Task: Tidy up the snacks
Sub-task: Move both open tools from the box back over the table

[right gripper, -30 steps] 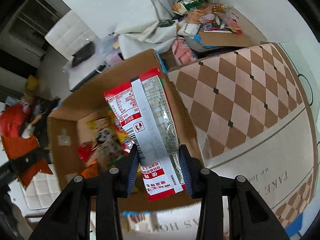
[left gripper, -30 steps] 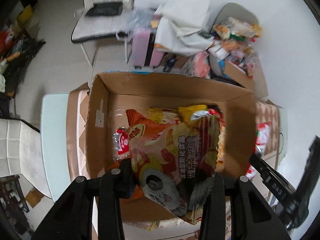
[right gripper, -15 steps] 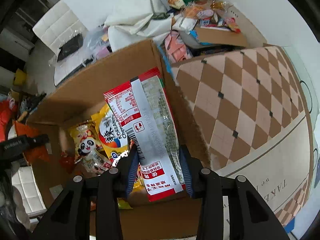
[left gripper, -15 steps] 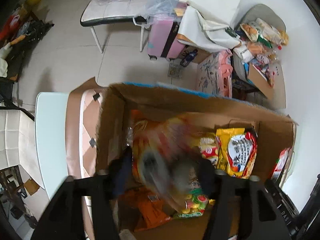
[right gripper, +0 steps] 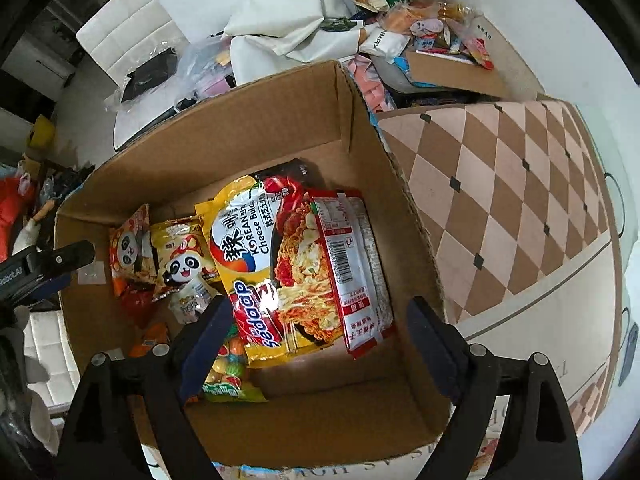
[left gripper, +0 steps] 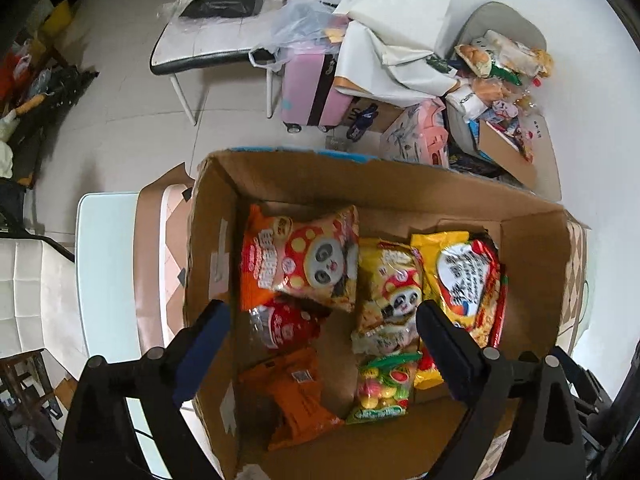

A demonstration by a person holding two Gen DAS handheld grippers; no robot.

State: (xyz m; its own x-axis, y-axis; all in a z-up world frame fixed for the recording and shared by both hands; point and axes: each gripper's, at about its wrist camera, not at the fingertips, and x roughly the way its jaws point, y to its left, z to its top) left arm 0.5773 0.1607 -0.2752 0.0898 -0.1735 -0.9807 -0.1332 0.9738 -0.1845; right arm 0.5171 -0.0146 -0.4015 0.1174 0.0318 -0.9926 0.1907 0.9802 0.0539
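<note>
An open cardboard box on the table holds several snack packs. An orange panda bag lies at its left, a yellow panda bag in the middle, a yellow noodle pack at the right. A red-and-white packet lies on the noodle pack by the right wall. My left gripper is open and empty above the box. My right gripper is open and empty above the box.
A checkered tablecloth covers the table to the right of the box. On the floor beyond are a pink suitcase, a chair and a pile of snacks in boxes. A white chair stands at the left.
My left gripper let go of the orange panda bag, which now lies in the box. My right gripper let go of the red-and-white packet, now on the noodle pack. Both jaws opened wide.
</note>
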